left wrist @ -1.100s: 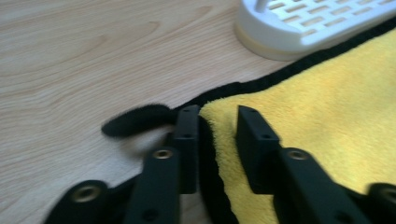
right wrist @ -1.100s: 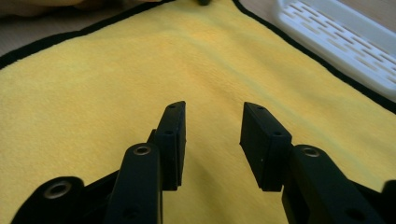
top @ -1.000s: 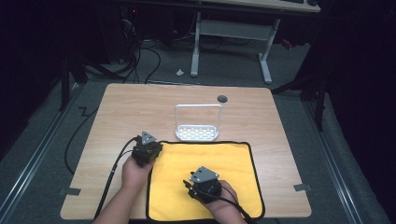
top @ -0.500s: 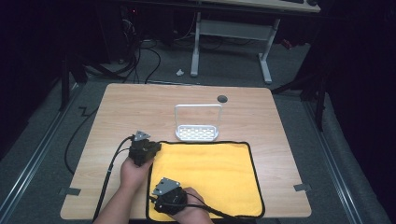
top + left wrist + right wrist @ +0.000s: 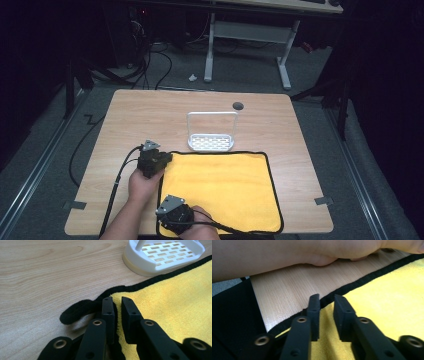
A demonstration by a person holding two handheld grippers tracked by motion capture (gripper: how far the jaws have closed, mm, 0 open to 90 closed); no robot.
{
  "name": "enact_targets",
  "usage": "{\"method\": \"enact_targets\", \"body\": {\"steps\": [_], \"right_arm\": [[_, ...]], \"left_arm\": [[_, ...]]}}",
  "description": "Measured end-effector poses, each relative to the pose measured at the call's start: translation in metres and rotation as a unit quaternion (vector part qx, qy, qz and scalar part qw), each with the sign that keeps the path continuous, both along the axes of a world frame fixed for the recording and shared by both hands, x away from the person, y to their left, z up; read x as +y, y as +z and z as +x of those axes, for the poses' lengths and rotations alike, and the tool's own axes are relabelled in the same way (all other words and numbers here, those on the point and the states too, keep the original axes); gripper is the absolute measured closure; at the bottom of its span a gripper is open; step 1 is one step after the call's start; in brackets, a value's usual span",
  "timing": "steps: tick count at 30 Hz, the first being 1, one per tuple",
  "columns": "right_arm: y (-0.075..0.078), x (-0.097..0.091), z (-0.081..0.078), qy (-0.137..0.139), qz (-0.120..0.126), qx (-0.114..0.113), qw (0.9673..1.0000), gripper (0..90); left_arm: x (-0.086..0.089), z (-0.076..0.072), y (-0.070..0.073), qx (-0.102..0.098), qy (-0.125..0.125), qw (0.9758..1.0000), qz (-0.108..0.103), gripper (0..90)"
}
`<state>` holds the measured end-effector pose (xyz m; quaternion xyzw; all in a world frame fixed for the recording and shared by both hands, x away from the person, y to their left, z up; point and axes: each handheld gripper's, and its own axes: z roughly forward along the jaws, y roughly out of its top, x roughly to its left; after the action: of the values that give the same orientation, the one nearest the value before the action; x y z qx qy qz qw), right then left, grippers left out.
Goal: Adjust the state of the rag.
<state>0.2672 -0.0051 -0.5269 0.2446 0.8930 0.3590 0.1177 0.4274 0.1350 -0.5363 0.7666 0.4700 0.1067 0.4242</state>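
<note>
Your left gripper (image 5: 161, 159) sits at the far left corner of the yellow cloth (image 5: 220, 190), at about nine o'clock from the cloth's middle in the high view. In the left gripper view its two black jaws stand nearly together and pinch the black-hemmed corner of the cloth (image 5: 175, 300); the hem bulges out in a loop at ten o'clock from the jaw tips, lifted a little off the wooden table (image 5: 50, 270).

Your right gripper (image 5: 172, 214) lies at the near left corner of the cloth, at about seven o'clock from its middle, just beside your left forearm. Its jaws have just been closing. In the right gripper view they straddle the black hem with cloth (image 5: 387, 305) between them; a narrow gap remains, and whether the pads already press the fabric cannot be told for sure from this angle. Your left forearm (image 5: 287, 255) crosses the top of that view, from nine to two o'clock.

The cloth lies flat on the near half of the table (image 5: 150, 110), its far edge just beside the white plastic rack (image 5: 211, 133). The rack stands at twelve o'clock from the cloth's middle, and at one o'clock from your left jaws (image 5: 162, 255).
</note>
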Motion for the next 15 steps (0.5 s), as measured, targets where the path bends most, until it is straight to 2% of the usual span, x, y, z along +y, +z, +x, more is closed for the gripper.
{"method": "enact_targets", "body": {"steps": [2, 3, 4, 6, 8, 9, 11, 13, 14, 15], "right_arm": [[0.0, -0.0012, 0.0012, -0.004, -0.001, 0.0, 1.0, 83.6], [0.0004, -0.0014, 0.0017, -0.006, 0.001, 0.003, 1.0, 81.4], [0.0018, -0.0015, 0.001, -0.008, -0.001, 0.004, 1.0, 72.3], [0.0034, -0.0014, -0.0021, -0.008, 0.013, -0.003, 0.9999, 55.8], [0.0028, 0.0001, -0.0022, -0.011, 0.016, 0.007, 0.9998, 45.0], [0.0009, 0.0012, -0.0017, -0.013, 0.015, 0.007, 0.9998, 43.6], [-0.0029, 0.0021, -0.0012, -0.015, 0.012, 0.008, 0.9998, 43.7], [-0.0024, 0.0008, -0.0008, -0.016, 0.008, 0.004, 0.9998, 54.1], [-0.0024, 0.0008, -0.0008, -0.016, 0.008, 0.004, 0.9998, 54.1], [-0.0019, -0.0009, 0.0002, -0.019, 0.003, -0.005, 0.9998, 65.2]], "left_arm": [[0.0001, 0.0001, 0.0, 0.0, 0.0, 1.0, 0.0, 81.2], [0.0003, 0.0003, 0.0, 0.001, -0.001, 1.0, -0.001, 81.2], [0.0003, 0.0003, 0.0, 0.001, -0.001, 1.0, -0.001, 81.2], [0.0004, 0.0005, 0.0, 0.003, -0.001, 1.0, -0.001, 81.2], [0.0002, 0.0005, -0.0001, 0.003, 0.002, 1.0, -0.001, 81.0], [0.0002, 0.0005, -0.0001, 0.003, 0.002, 1.0, -0.001, 81.0], [0.0002, 0.0004, -0.0001, 0.004, 0.002, 1.0, -0.002, 80.9], [0.0002, 0.0006, -0.0002, 0.005, 0.003, 1.0, -0.003, 80.9], [0.0002, 0.0006, -0.0002, 0.005, 0.003, 1.0, -0.003, 80.9], [0.0006, 0.0009, -0.0004, 0.006, 0.003, 1.0, -0.005, 80.9]]}}
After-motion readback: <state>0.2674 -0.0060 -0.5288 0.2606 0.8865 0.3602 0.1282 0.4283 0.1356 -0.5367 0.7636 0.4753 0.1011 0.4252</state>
